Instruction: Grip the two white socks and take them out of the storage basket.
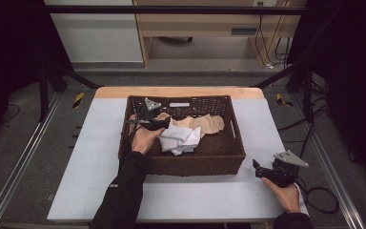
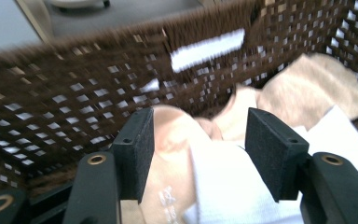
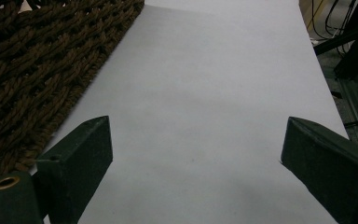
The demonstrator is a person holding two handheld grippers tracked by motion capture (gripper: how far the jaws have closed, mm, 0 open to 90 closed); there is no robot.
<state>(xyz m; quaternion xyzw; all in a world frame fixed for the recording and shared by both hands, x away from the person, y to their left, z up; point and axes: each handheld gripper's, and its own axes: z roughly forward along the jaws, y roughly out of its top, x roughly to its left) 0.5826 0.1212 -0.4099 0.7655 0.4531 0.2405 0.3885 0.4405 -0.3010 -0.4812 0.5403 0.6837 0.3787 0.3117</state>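
A pale grey tabletop carries a dark brown woven basket at its middle, close to the far edge. Inside the basket lies a heap of cloth: a beige cloth toward the far right corner and a crumpled white cloth nearer the middle, the two touching.

The left gripper reaches into the basket's far left corner from above, down at the cloth heap. In the left gripper view its jaws stand apart, with folds of the beige cloth and white cloth lying between the pads; the pads do not press on the fabric.

The right gripper rests near the tabletop's near right corner, just beside the basket's right near corner. Its jaws stand wide apart over bare tabletop.
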